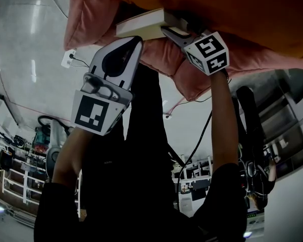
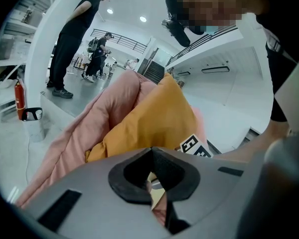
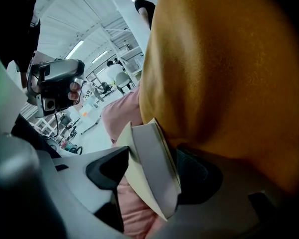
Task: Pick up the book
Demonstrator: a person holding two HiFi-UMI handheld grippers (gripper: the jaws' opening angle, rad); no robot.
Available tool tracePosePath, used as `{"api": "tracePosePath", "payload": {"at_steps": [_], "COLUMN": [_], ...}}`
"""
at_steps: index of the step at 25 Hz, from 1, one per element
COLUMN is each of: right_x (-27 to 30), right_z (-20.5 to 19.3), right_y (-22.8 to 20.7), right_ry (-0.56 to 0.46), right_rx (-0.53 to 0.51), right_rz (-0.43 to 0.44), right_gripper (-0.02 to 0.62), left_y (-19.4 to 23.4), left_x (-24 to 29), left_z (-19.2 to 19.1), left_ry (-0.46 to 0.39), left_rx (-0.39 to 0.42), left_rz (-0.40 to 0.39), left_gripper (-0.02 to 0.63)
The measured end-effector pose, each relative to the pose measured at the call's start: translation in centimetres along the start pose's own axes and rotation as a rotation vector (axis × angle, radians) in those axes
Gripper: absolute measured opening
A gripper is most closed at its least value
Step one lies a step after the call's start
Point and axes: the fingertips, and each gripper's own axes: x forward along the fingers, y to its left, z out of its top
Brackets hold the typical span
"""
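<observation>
**Right claw** (image 3: 154,157): released. The jaws are spread wide with the book (image 3: 150,176) standing tilted between them, and neither pad is seen pressing on it. Judged reason: the spread is set to straddle the book's thickness ahead of a grip.

**Book location:** between the jaws, its far end running past the tips. It is sandwiched by the orange cushion (image 3: 229,73) on the right-jaw side and the pink cushion (image 3: 120,114) on the left-jaw side, which leaves its near end exposed.

**Left claw** (image 2: 150,156): clenched on nothing, hanging beside the right claw, apparently idle.

**Book appearance:** slim and pale, cream to grey, with the near corner slightly splayed.
</observation>
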Motion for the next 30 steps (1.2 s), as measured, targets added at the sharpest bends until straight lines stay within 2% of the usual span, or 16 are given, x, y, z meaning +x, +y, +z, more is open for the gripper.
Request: {"api": "tracePosePath", "payload": {"at_steps": [7, 18, 30], "right_x": [1.3, 1.5, 0.5], "right_z": [-1.2, -1.6, -1.7], "right_y": [0.7, 0.6, 1.4], "right_ry": [0.104, 0.112, 0.144], "right_rx": [-0.072, -0.085, -0.084], "right_rz": [0.055, 0.064, 0.025], "right_gripper": [0.278, 0.277, 0.272], "left_y": [0.1, 1.1, 0.5], "left_x": [0.2, 0.0, -0.5], "left_z": [0.0, -0.4, -0.1], "left_ry": [-0.005, 0.001, -0.009], "left_rx": [-0.016, -0.027, -0.020], "left_rz": [0.005, 0.012, 0.015], "left_gripper": [0.008, 0.008, 0.008]}}
